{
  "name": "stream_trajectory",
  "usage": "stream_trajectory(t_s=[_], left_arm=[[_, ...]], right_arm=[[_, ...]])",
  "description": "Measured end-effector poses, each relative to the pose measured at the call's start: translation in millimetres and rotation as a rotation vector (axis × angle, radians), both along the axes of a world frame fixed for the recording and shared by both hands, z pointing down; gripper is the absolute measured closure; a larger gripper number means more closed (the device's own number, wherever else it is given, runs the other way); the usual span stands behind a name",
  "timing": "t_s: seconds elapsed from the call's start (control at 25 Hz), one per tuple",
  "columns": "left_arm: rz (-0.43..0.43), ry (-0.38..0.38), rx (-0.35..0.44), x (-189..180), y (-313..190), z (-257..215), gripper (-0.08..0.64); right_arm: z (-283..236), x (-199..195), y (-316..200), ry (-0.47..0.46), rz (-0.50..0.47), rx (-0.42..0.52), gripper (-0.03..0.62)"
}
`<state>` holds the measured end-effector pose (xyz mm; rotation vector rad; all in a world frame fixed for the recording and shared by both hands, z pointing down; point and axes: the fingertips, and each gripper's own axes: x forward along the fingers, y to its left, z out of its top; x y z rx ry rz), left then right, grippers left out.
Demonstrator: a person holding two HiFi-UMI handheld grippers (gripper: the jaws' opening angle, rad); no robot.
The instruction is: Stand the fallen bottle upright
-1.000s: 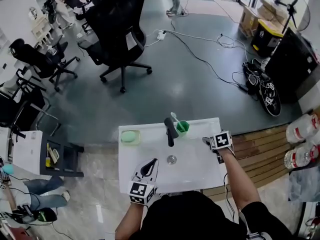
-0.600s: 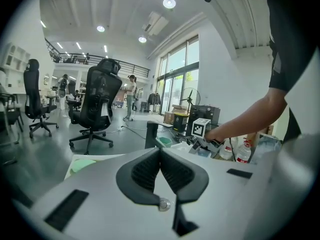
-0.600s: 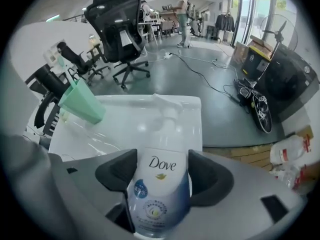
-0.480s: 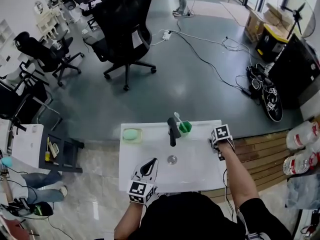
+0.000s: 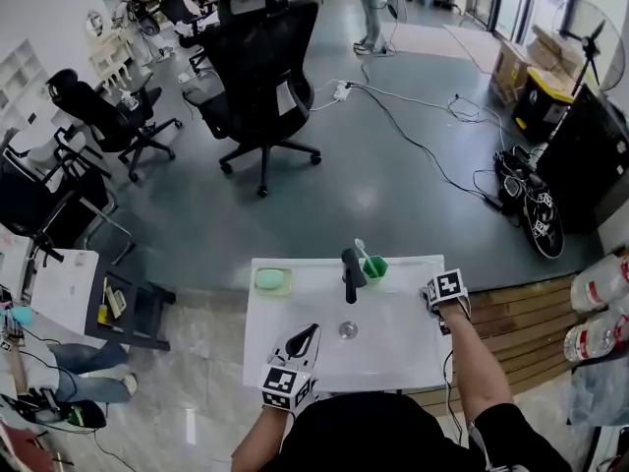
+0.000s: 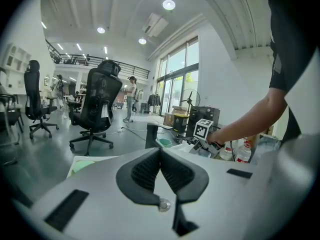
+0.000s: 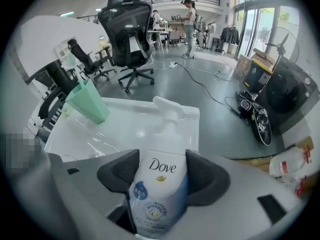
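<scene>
A white Dove pump bottle (image 7: pixel 161 194) sits between the pads of my right gripper (image 7: pixel 162 171), which press on its sides; the jaws have just been closing on it. Its pump head (image 7: pixel 167 109) points away from the gripper, over the white sink (image 7: pixel 130 129). In the head view the right gripper (image 5: pixel 435 301) is at the sink's right edge and hides the bottle. My left gripper (image 5: pixel 307 336) hovers over the sink's front rim, shut with nothing in it; its pads (image 6: pixel 172 171) meet in the left gripper view.
A dark faucet (image 5: pixel 351 273) stands at the back of the sink (image 5: pixel 295 357), with a green cup (image 5: pixel 374 267) holding a toothbrush beside it and a green soap (image 5: pixel 270 280) at the back left. Office chairs, cables and water bottles fill the floor around.
The head view has shifted, so the sink now sits a little further right and lower in the picture. Both grippers keep their places at the sink.
</scene>
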<state>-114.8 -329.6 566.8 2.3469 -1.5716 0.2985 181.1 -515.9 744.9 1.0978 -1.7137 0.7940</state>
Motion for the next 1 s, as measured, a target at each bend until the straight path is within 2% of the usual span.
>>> stream_trajectory(t_s=[0.44,0.64,0.84,1.0], left_arm=[[0.045,-0.014,-0.003,19,1,1,0.543],[0.051,-0.016,-0.004,24,-2,-3,0.543],[0.049,-0.02,-0.009,27,-1,0,0.543],[0.047,-0.026,-0.012,29,1,0,0.543]], right_arm=[[-48,6,9,-0.082,0.0,0.203,0.302],[-83,6,12,-0.158,-0.003,0.317,0.307],[-125,2,3,-0.215,-0.019,0.487,0.307],[-167,-7,-4,-0.281,-0.048,0.692,0.307]])
